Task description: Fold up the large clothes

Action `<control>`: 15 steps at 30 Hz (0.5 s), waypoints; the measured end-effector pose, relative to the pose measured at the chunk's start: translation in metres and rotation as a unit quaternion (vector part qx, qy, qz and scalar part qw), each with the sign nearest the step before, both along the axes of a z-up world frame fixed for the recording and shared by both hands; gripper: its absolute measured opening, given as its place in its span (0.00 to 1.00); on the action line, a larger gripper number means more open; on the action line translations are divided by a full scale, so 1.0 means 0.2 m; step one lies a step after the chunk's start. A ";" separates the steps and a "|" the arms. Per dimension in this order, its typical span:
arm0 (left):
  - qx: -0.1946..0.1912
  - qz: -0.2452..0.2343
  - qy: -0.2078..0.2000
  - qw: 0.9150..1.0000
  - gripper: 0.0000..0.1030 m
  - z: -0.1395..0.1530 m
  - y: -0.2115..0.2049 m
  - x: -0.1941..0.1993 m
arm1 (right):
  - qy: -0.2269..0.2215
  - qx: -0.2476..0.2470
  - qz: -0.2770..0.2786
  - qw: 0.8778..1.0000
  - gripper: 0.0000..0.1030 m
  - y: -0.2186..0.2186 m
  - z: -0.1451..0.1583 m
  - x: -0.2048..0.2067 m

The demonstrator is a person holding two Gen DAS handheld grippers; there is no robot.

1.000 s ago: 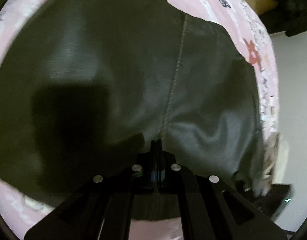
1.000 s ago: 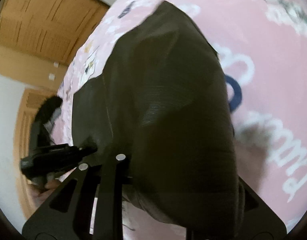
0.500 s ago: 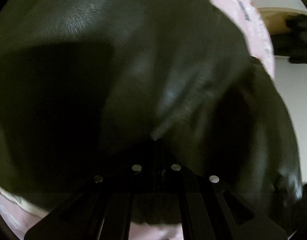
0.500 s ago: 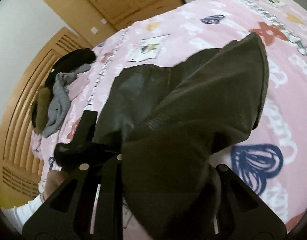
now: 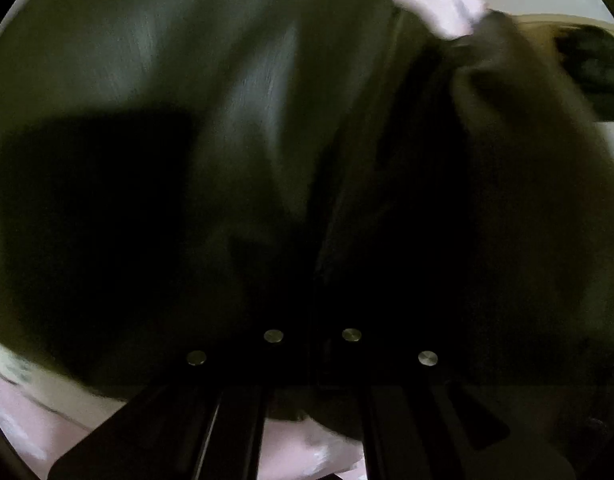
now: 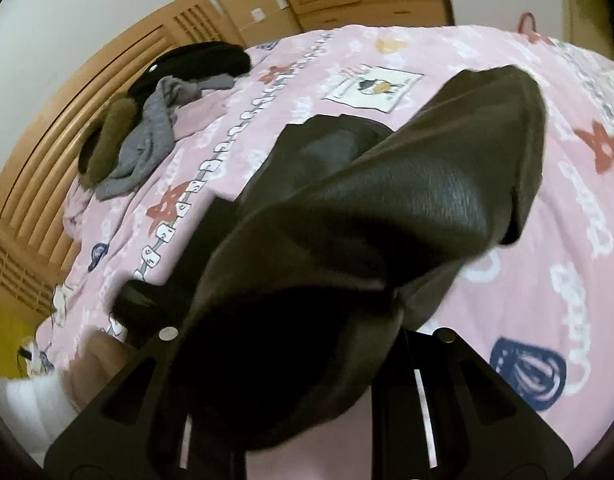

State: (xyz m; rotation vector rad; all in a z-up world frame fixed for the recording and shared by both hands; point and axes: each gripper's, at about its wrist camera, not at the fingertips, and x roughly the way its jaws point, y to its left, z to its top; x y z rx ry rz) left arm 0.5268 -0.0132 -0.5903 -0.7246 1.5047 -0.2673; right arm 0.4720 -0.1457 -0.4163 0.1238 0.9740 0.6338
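Both tools pinch the dark leather-look garment and hold its near end above the pink bed, its far end resting on the sheet. The left tool is closed on a fold; the right tool looks clamped too, though cloth hides its tips. The slick material may slip free, or drop crooked.
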 end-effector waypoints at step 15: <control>0.021 0.002 0.009 1.000 0.02 -0.23 0.38 0.37 | -0.020 -0.011 0.065 0.998 0.17 0.44 0.03 0.06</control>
